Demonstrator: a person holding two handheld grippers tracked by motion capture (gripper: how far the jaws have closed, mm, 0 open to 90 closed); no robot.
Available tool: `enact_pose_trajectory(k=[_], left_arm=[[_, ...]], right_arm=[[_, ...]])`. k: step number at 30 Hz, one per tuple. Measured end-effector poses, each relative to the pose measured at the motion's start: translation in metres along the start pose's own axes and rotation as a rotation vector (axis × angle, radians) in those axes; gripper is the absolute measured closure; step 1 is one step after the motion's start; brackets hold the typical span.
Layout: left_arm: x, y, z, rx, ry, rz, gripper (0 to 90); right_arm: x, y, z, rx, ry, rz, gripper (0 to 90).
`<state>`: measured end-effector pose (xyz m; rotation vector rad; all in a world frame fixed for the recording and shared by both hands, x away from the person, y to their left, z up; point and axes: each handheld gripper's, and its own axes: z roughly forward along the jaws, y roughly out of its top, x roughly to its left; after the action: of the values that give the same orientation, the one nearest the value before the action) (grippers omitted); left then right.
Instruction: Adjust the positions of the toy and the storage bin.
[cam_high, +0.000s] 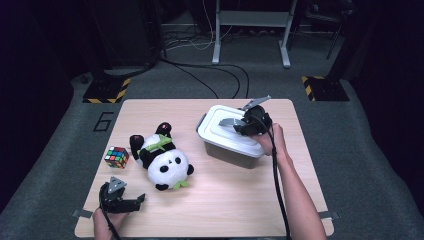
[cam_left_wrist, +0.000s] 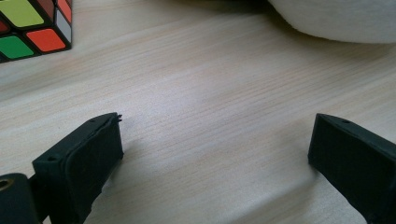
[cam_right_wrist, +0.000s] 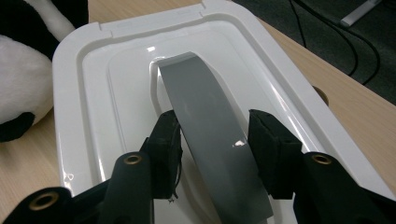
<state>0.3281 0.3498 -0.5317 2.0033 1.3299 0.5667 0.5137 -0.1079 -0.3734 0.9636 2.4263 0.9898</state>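
Note:
A grey storage box (cam_high: 227, 152) with a white lid (cam_high: 220, 132) stands on the right half of the wooden table (cam_high: 225, 200). A grey strap handle (cam_right_wrist: 205, 116) arches over the lid's middle. My right gripper (cam_right_wrist: 212, 135) reaches across the lid (cam_right_wrist: 93, 93) and is shut on that handle, one black pad against each edge. From above, the right gripper (cam_high: 244, 125) sits over the lid's far right part, with the handle (cam_high: 231, 121) in front of it. My left gripper (cam_high: 131, 202) rests near the front left edge. In its own view the left gripper (cam_left_wrist: 215, 149) stands open over bare wood.
A plush panda (cam_high: 162, 160) lies on its back left of the box, and its white fur (cam_left_wrist: 336, 18) is just ahead of the left gripper. A colour cube (cam_high: 116, 157) sits near the table's left edge. Cables and stand legs are on the floor beyond the table.

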Motion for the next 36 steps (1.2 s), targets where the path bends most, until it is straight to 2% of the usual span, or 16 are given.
enact_pose_trajectory(k=[1, 12, 13, 19, 21, 25, 27, 36], left_arm=[[0.0, 0.0, 0.0, 0.0, 0.0, 0.0, 2.9], [0.0, 0.0, 0.0, -0.002, -0.001, -0.008, 2.9], [0.0, 0.0, 0.0, -0.002, -0.002, -0.008, 2.9], [-0.001, 0.0, 0.0, -0.002, -0.001, -0.008, 2.9], [-0.001, 0.0, 0.0, -0.002, -0.001, -0.008, 2.9], [-0.001, 0.0, 0.0, -0.002, -0.001, -0.008, 2.9], [-0.001, 0.0, 0.0, -0.002, -0.001, -0.008, 2.9], [0.0, 0.0, 0.0, -0.003, -0.001, -0.008, 3.0]], right_arm=[[0.002, 0.0, 0.001, 0.003, 0.003, -0.018, 57.5], [0.019, 0.001, 0.0, 0.007, -0.001, -0.003, 63.5], [0.023, 0.001, 0.0, 0.009, 0.0, 0.021, 63.9], [0.033, 0.001, -0.001, 0.01, -0.017, 0.052, 65.0], [0.038, 0.001, -0.001, 0.01, -0.021, 0.086, 65.3], [0.043, 0.002, 0.001, 0.009, -0.026, 0.104, 65.6], [0.05, 0.004, 0.003, 0.009, -0.037, 0.133, 66.2], [0.065, 0.012, 0.012, -0.009, -0.031, 0.18, 67.0]])
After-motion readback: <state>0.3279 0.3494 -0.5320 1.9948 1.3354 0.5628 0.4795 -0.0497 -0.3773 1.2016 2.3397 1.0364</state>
